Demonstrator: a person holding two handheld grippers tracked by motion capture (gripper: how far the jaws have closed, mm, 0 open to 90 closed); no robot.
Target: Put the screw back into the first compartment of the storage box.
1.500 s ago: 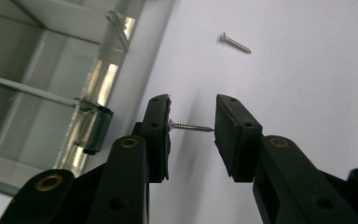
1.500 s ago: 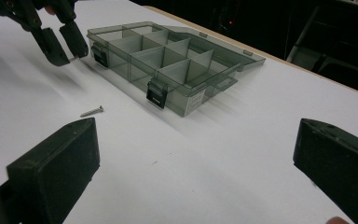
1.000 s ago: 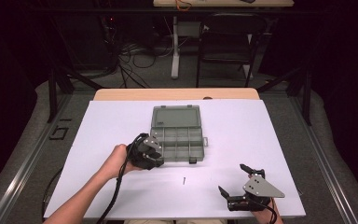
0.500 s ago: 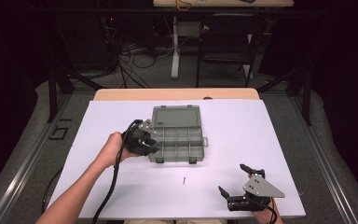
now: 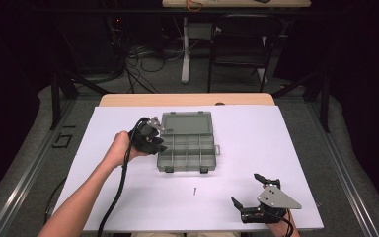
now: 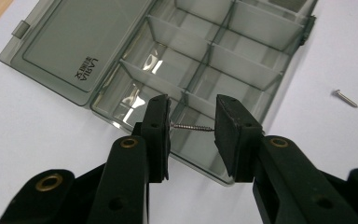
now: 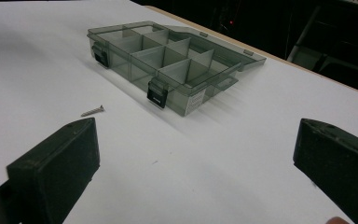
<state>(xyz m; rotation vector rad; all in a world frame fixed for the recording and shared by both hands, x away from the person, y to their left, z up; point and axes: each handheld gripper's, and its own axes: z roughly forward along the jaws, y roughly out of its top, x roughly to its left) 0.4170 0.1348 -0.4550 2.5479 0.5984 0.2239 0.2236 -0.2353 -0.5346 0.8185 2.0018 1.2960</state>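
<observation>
**Screw pinched end to end above the organiser**

A white sheet covers the table (image 5: pixel 256 148), with a dark room and cables behind. Your left gripper (image 6: pixel 192 126) has its jaws narrowed onto a small screw (image 6: pixel 192 127), held lengthwise between the pads over a near corner compartment of the open compartment box (image 6: pixel 223 60). It's light, stiff and slick, and an end-to-end pinch will likely let it pivot or pop out, so keep pressure steady. Your left forearm reaches in with the wrist tipped down at the box's left edge. Your right gripper (image 5: pixel 256 195) rests near the table's front edge, jaws spread wide and empty. A second screw (image 5: pixel 195 190) lies loose on the sheet in front of the box.
</observation>
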